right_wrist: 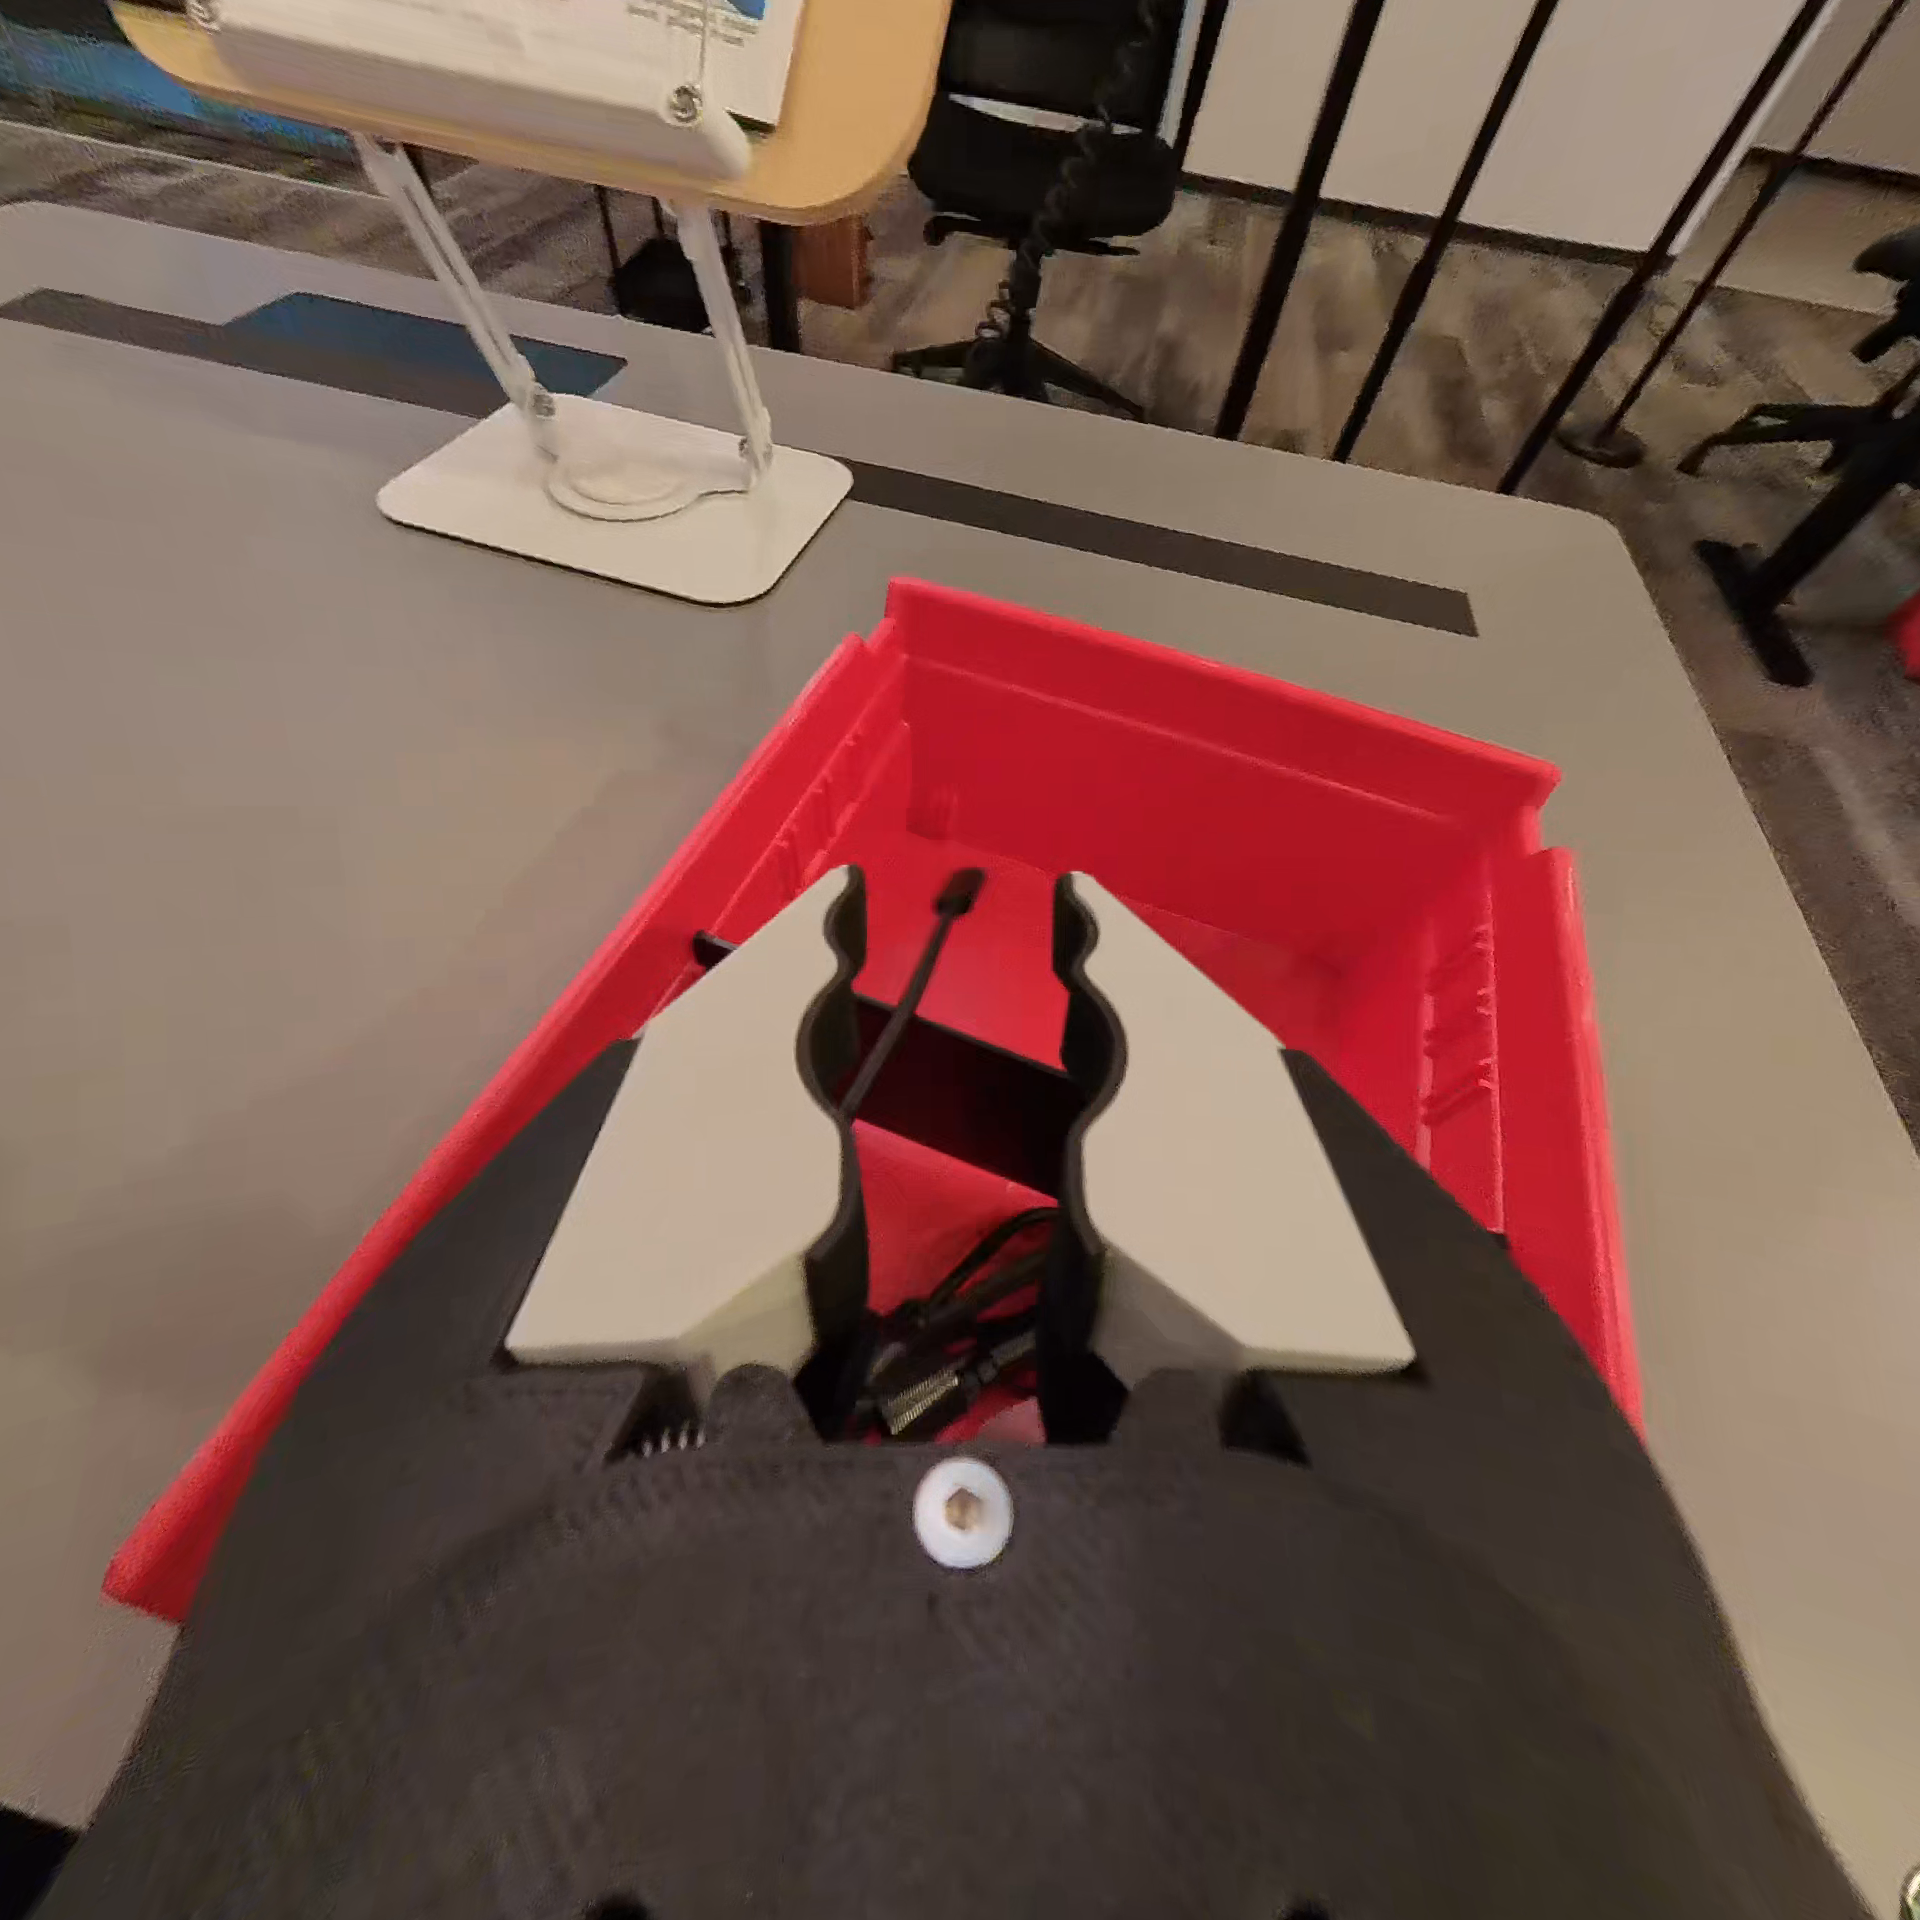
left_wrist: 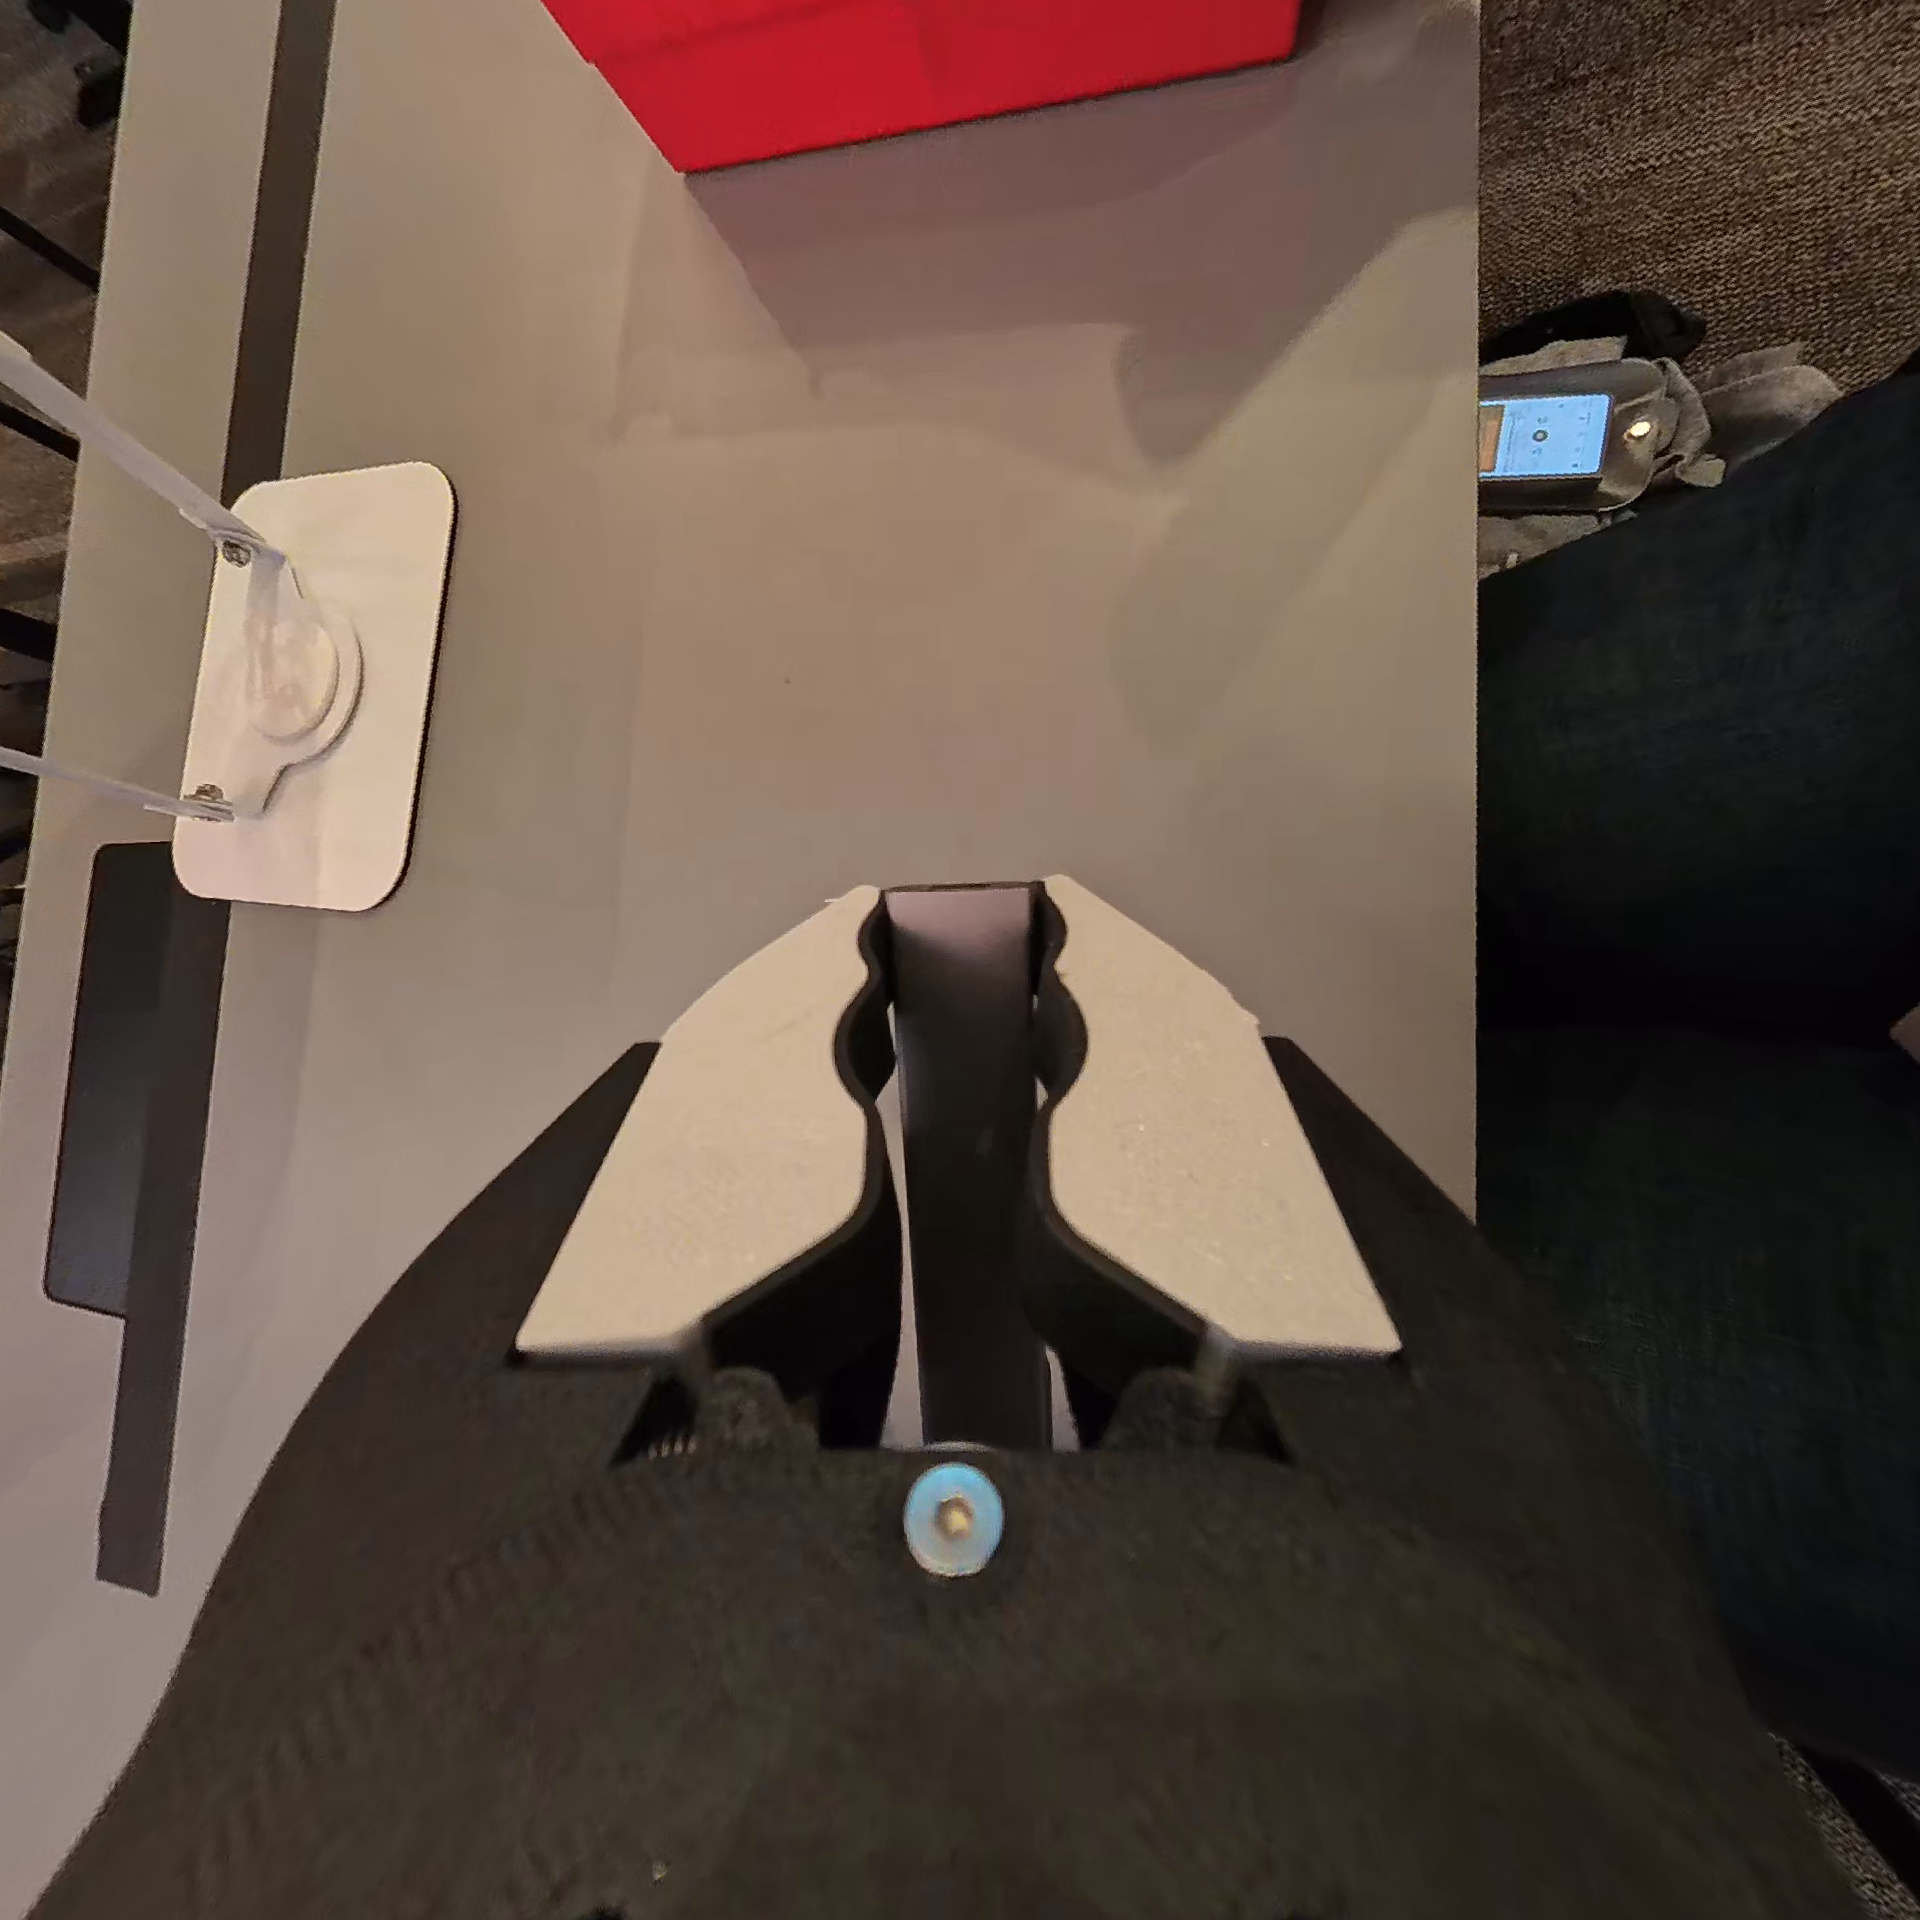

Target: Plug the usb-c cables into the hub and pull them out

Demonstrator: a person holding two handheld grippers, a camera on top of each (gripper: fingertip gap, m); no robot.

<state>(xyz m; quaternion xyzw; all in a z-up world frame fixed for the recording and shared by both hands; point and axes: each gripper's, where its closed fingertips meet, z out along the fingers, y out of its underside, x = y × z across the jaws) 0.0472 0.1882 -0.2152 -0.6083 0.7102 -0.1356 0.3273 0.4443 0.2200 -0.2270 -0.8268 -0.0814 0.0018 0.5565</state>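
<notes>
My left gripper (left_wrist: 961,904) is shut on a dark, flat, glossy bar, the hub (left_wrist: 961,1049), and holds it above the grey table (left_wrist: 831,623). My right gripper (right_wrist: 958,883) is open and hovers over a red bin (right_wrist: 1216,675). A thin black usb-c cable (right_wrist: 899,1018) runs up across a black divider (right_wrist: 977,1112) in the bin, and its plug (right_wrist: 961,894) shows between my fingertips, touching neither finger. More black cables (right_wrist: 935,1340) lie bundled in the near part of the bin. The bin's near corner also shows at the top of the left wrist view (left_wrist: 935,83).
A white stand base (left_wrist: 312,686) with clear legs sits at the table's left; it also shows in the right wrist view (right_wrist: 623,509), carrying a board overhead. The table's right edge (left_wrist: 1475,831) borders a person's dark-clad leg (left_wrist: 1714,935) and a small screen device (left_wrist: 1548,436). There is about 40 cm between the tips of the two grippers.
</notes>
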